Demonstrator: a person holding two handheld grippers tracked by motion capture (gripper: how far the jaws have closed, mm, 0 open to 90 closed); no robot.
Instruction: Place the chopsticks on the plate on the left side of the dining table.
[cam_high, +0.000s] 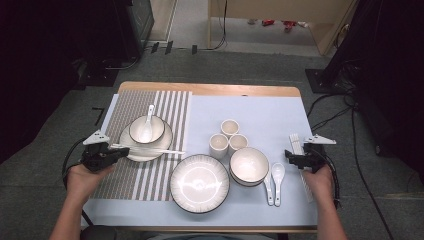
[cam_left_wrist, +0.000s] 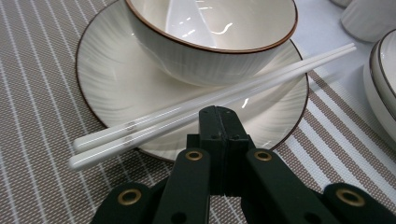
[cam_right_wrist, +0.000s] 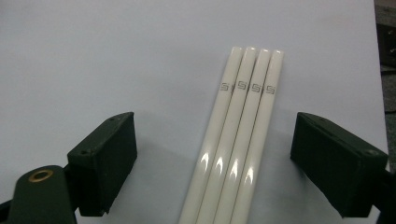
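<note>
My left gripper (cam_high: 120, 151) (cam_left_wrist: 218, 112) is shut with nothing between its jaws. Its tip sits at the near edge of a small white plate (cam_high: 165, 142) (cam_left_wrist: 107, 84). A pair of white chopsticks (cam_high: 147, 149) (cam_left_wrist: 261, 81) lies across that plate, just beyond the tip. On the plate stands a bowl (cam_high: 159, 131) (cam_left_wrist: 210, 51) holding a white spoon (cam_high: 148, 125). My right gripper (cam_high: 289, 157) (cam_right_wrist: 215, 154) is open. Several white chopsticks (cam_high: 296, 142) (cam_right_wrist: 243, 121) lie side by side on the light blue cloth (cam_right_wrist: 116, 56) between its jaws, untouched by either one.
A striped placemat (cam_high: 130, 180) (cam_left_wrist: 32, 154) covers the left side of the table. A large plate (cam_high: 172, 182) sits front centre, with a bowl (cam_high: 249, 165), three cups (cam_high: 229, 137) and two spoons (cam_high: 274, 180) to its right. The table's edges drop to grey carpet.
</note>
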